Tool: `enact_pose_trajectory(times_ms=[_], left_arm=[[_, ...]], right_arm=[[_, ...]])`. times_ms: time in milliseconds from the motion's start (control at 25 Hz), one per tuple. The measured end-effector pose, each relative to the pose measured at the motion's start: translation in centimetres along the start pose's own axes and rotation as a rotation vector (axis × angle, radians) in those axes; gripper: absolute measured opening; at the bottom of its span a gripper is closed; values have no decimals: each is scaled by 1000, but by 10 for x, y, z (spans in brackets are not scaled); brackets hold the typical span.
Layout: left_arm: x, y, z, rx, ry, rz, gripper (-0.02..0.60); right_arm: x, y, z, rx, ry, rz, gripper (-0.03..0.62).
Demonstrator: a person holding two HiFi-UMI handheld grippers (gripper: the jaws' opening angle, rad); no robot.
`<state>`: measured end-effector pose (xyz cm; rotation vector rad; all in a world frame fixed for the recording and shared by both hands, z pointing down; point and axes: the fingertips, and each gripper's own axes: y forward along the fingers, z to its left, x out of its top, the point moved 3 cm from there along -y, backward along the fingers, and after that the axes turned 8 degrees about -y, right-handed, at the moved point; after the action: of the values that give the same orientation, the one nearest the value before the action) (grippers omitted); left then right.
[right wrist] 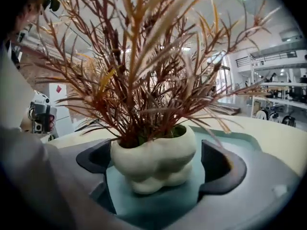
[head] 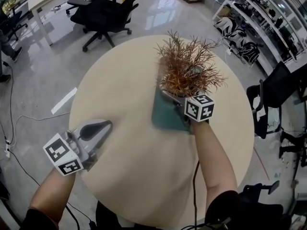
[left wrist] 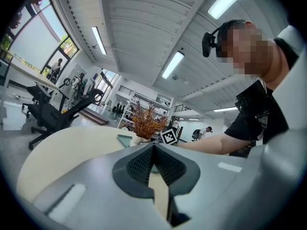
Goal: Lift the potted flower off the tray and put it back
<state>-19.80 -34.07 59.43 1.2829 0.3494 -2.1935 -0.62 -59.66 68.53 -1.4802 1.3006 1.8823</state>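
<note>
A round, pale beige tabletop [head: 129, 171] is seen from above, set on a glossy grey floor [head: 43, 75] in a large, open workroom. A teal tray [head: 165, 115] lies on the tabletop between its centre and its far right edge. The potted flower [head: 187, 68] is stood upright on the far end of that tray: a lumpy cream pot [right wrist: 153, 159] filled with stiff reddish-brown foliage.

The right gripper [right wrist: 158, 159] is held low over the tray, its jaws spread wide. The pot is flanked by the two dark pads [right wrist: 221, 166], with a clear gap shown at the right-hand pad, so nothing is gripped.

The left gripper [head: 104, 125] is held at the near left edge of the tabletop, well apart from the tray. Its jaws are pressed together at the tips, with nothing between them.

Around the table, a black office chair [head: 103, 13] is placed beyond the far edge, and another dark chair [head: 273, 95] is at the right. Shelving racks [head: 259, 13] are lined along the far right. White cables [head: 19, 123] are trailed across the floor at the left. A ribbed ceiling with strip lights [left wrist: 172, 64] and tall windows [left wrist: 33, 42] are shown in the left gripper view.
</note>
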Motion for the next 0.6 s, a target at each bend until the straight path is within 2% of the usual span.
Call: enact_pose_trajectory(times_ms=[240, 320, 600], left_arm=[[1, -7, 4, -9, -14, -4, -6], [0, -7, 4, -11, -17, -9, -6], [4, -15, 4, -11, -15, -7, -6]], right_arm=[[-4, 12, -7, -11, -3, 50, 549], [-4, 11, -6, -2, -13, 47, 509], [2, 8, 7, 18, -15, 36, 505]])
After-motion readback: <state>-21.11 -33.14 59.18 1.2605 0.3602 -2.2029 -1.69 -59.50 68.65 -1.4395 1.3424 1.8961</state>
